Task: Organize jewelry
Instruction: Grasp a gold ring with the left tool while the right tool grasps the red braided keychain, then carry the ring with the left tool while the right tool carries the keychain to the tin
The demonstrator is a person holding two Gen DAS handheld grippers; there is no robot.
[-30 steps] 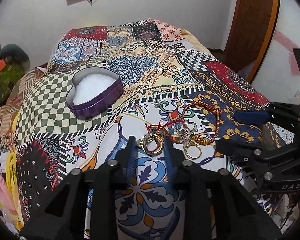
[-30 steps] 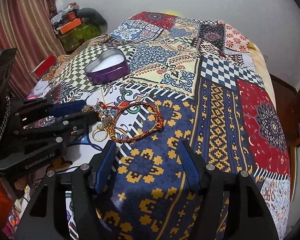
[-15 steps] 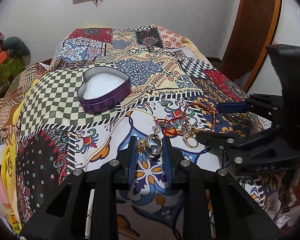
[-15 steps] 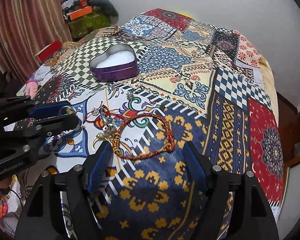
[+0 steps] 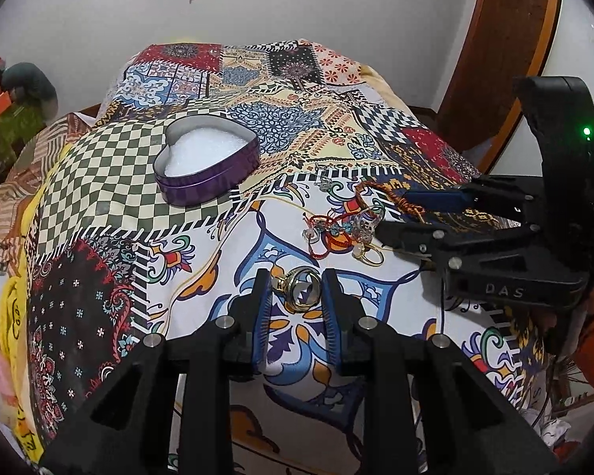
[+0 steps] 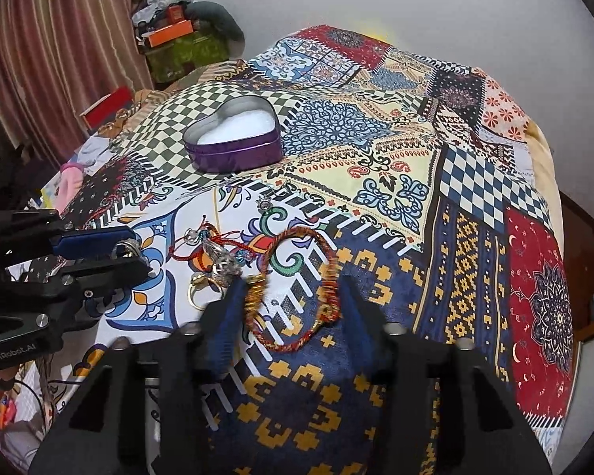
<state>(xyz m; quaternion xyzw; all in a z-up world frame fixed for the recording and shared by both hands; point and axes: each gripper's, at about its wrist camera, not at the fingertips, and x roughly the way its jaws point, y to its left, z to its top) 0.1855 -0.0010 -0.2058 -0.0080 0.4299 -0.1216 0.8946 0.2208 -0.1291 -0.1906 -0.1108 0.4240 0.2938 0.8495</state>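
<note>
My left gripper [image 5: 295, 282] is shut on a gold ring [image 5: 301, 289], held just above the patchwork bedspread, a little nearer to me than the jewelry heap [image 5: 340, 229]. In the right wrist view the ring [image 6: 128, 247] shows between the left gripper's [image 6: 138, 251] fingers. My right gripper [image 6: 293, 289] has its jaws closing on a red and gold braided bracelet [image 6: 297, 233]; both pads touch it and the loop is squeezed narrow. The right gripper [image 5: 394, 213] reaches in from the right. A purple heart-shaped tin [image 5: 208, 186] with white padding stands open farther back [image 6: 233, 156].
The heap [image 6: 214, 253] holds red cords, beads, a silver piece and a gold ring [image 6: 198, 297]. A small charm [image 6: 263, 204] lies apart toward the tin. The bedspread [image 6: 475, 182] stretches far and right. Boxes and a curtain [image 6: 59, 59] are left; a wooden door [image 5: 507, 39] is right.
The left gripper has drawn back from the heap with the gold ring. The right gripper's jaws have narrowed from wide open onto the bracelet, squeezing its loop.
</note>
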